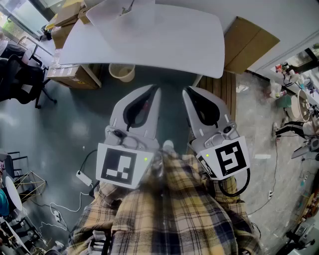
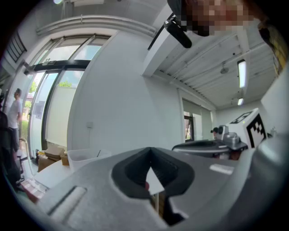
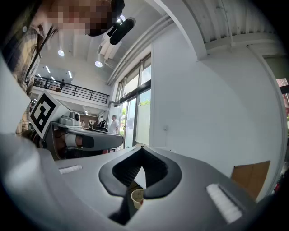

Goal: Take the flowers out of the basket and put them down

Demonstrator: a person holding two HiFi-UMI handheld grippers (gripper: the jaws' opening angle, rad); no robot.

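Observation:
No flowers show in any view. A beige ribbed basket (image 1: 121, 72) stands on the floor under the white table (image 1: 164, 40); through the right gripper's jaws the same basket (image 3: 137, 197) is seen small and low. Both grippers are held close to the person's plaid-shirted body, side by side, pointing toward the table. My left gripper (image 1: 157, 89) (image 2: 151, 151) has its jaws together with nothing between them. My right gripper (image 1: 186, 91) (image 3: 142, 149) also has its tips touching and holds nothing.
A clear plastic tub (image 1: 117, 10) sits on the table's far side. Cardboard boxes (image 1: 70, 74) lie at the left and a flat cardboard sheet (image 1: 249, 45) leans at the right. An office chair (image 1: 20, 74) and a power strip (image 1: 82, 178) are on the floor at the left.

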